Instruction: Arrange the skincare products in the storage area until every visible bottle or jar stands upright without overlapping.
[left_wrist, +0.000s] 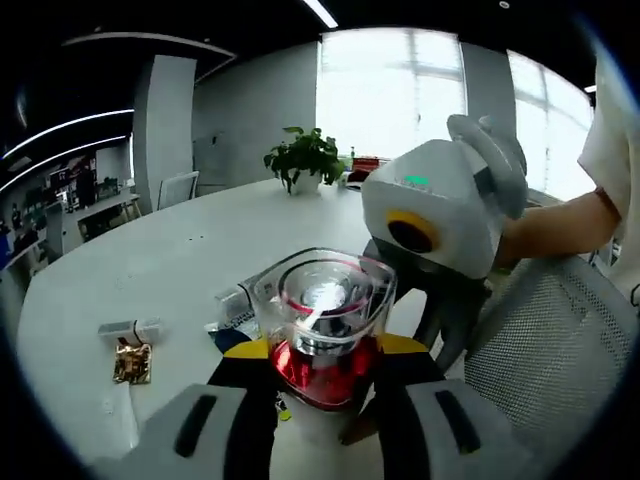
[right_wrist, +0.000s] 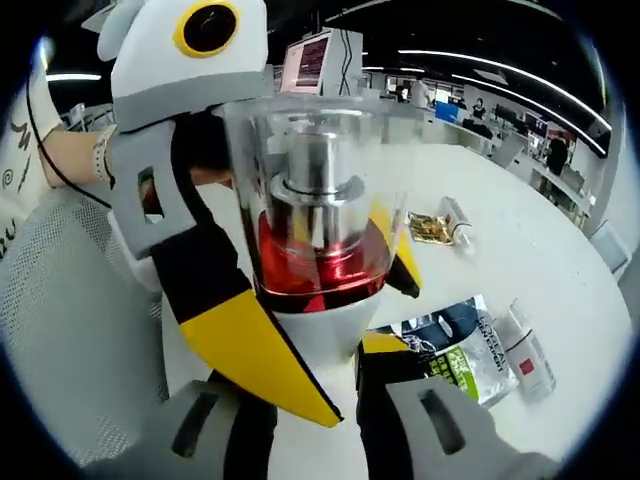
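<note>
- The bottle (left_wrist: 325, 325) has a clear, glassy cap over a silver inner collar, and a glossy red body.
- The left gripper (left_wrist: 322, 400) flanking the bottle has yellow-tipped black jaws on a pale grey body.
- The right gripper (left_wrist: 440, 205), just behind the bottle, is white and grey with a yellow ring around a dark lens and a small green mark.
- The table (left_wrist: 180, 260) under the bottle is plain white.
- The gold sachet (left_wrist: 132, 362), left of the bottle, is shiny gold with dark print.
- The plant (left_wrist: 305, 155) beyond the bottle is leafy green in a white pot.
- The printed packet (right_wrist: 462, 350) beside the bottle is dark blue, white and green.
- The white tube (right_wrist: 527, 350) next to that packet carries a small red square.
- The mesh chair (left_wrist: 550, 350) to the bottle's right is grey and dotted.
</note>
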